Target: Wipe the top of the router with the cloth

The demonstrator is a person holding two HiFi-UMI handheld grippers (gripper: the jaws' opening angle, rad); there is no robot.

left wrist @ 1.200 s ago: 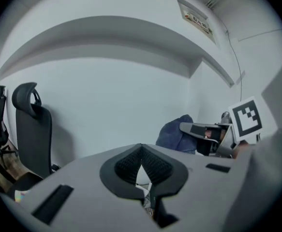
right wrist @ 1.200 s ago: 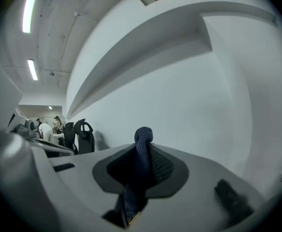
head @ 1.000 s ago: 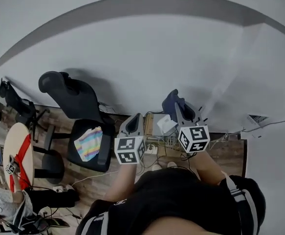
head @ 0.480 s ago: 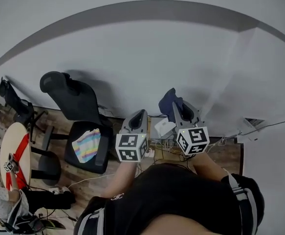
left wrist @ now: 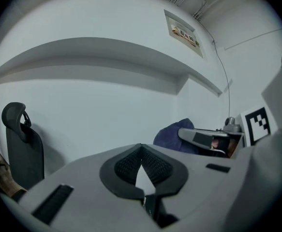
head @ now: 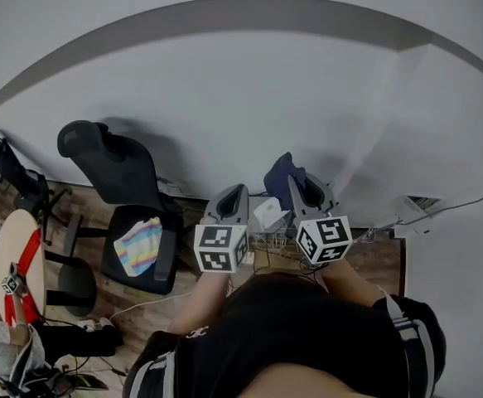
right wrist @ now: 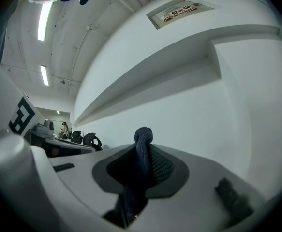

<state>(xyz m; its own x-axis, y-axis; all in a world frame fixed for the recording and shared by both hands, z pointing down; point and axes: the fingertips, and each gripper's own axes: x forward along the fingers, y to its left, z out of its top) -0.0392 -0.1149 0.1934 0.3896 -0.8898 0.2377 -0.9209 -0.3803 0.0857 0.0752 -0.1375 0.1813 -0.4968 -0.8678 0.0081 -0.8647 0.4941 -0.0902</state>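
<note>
left gripper (head: 238,191) and right gripper (head: 301,181) held side by side ahead of the torso, both pointing forward, left jaws closed together on nothing, right jaws clamped on a dark blue cloth (head: 280,172), left forearm (head: 208,293) and right forearm (head: 349,279) bare, tucked close

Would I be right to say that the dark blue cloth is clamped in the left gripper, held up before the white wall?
Not quite: the dark blue cloth is clamped in the right gripper, as the right gripper view shows; the left gripper is shut on nothing. It is indeed before the white wall.
</note>
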